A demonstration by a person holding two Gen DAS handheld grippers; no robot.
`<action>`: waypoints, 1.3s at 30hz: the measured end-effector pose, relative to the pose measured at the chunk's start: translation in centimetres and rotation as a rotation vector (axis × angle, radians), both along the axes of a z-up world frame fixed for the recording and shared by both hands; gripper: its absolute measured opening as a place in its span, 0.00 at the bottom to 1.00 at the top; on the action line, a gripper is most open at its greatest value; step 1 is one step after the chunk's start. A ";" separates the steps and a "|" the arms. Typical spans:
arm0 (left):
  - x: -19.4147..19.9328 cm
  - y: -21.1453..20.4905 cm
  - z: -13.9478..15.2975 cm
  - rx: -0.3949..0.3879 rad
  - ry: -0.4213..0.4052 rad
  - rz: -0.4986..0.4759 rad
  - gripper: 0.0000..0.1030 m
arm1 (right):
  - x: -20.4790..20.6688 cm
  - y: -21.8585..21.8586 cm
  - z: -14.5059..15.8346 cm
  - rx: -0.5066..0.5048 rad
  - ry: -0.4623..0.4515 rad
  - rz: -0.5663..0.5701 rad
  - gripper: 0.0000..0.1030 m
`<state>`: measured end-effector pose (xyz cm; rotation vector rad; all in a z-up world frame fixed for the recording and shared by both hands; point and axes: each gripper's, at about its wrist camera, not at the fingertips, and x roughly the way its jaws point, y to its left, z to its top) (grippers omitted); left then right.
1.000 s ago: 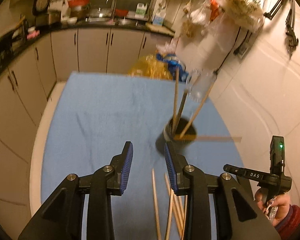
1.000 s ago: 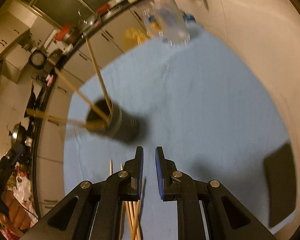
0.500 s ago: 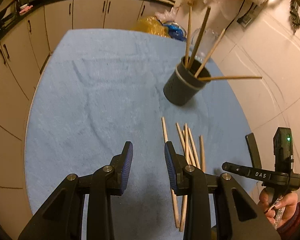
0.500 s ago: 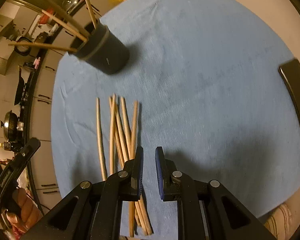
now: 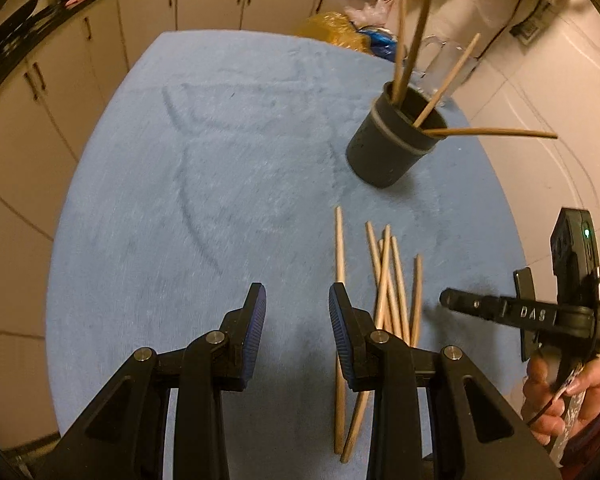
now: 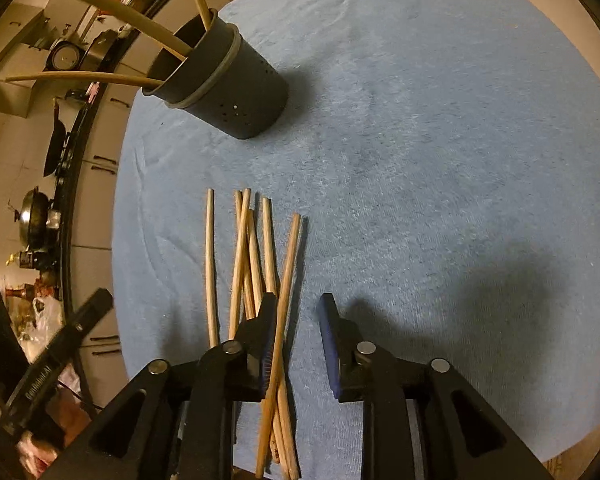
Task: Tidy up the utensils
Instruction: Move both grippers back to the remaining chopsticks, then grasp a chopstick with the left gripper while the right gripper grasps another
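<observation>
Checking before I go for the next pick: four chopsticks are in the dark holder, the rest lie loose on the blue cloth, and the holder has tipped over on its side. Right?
Not quite: the dark holder is standing upright on the blue cloth, not tipped over, as the right wrist view shows. The rest holds: four chopsticks stand in it, and the loose chopsticks lie on the cloth.

A blue towel-like cloth (image 5: 228, 184) covers the table, with cream cabinets (image 5: 204, 4) behind, a yellow bag (image 5: 332, 30) at its far edge, and pans (image 6: 40, 216) along a dark counter.
</observation>
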<state>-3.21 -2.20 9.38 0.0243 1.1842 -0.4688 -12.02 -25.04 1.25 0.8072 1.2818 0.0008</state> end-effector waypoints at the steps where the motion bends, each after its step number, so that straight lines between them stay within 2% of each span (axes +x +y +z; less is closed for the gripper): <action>1: -0.1 0.2 -0.2 0.005 0.005 -0.003 0.30 | 0.3 0.1 -0.3 0.003 0.006 0.006 0.22; 6: 1.0 0.2 -1.1 -0.008 0.009 -0.063 0.30 | 0.9 0.5 -1.0 0.014 0.012 -0.031 0.22; 12: 2.5 -1.0 -2.4 -0.043 0.041 -0.160 0.30 | -0.3 0.7 0.1 -0.059 0.037 -0.113 0.23; 16: 3.0 -2.5 -3.7 -0.046 0.078 -0.200 0.30 | -0.9 0.8 0.0 -0.056 0.060 -0.165 0.23; 20: 3.1 -3.3 -3.7 -0.042 0.070 -0.225 0.30 | 0.1 1.2 0.2 -0.064 0.064 -0.139 0.23; 26: 3.1 -1.8 -3.6 -0.002 0.058 -0.181 0.31 | 2.0 1.9 -1.0 -0.067 0.109 -0.091 0.23; 30: 3.1 -0.9 -4.1 -0.024 0.085 -0.154 0.31 | 2.5 3.3 -1.6 -0.118 0.137 -0.049 0.23; 31: 3.1 -1.0 -4.2 -0.018 0.084 -0.156 0.31 | 2.7 3.8 -1.5 -0.140 0.137 -0.022 0.21; 33: 3.0 -1.2 -4.4 -0.019 0.094 -0.160 0.31 | 2.7 4.2 -1.5 -0.169 0.140 0.002 0.08; 39: 3.2 -4.1 -5.8 -0.022 0.157 -0.203 0.31 | 1.2 3.2 -0.4 -0.252 0.087 -0.038 0.07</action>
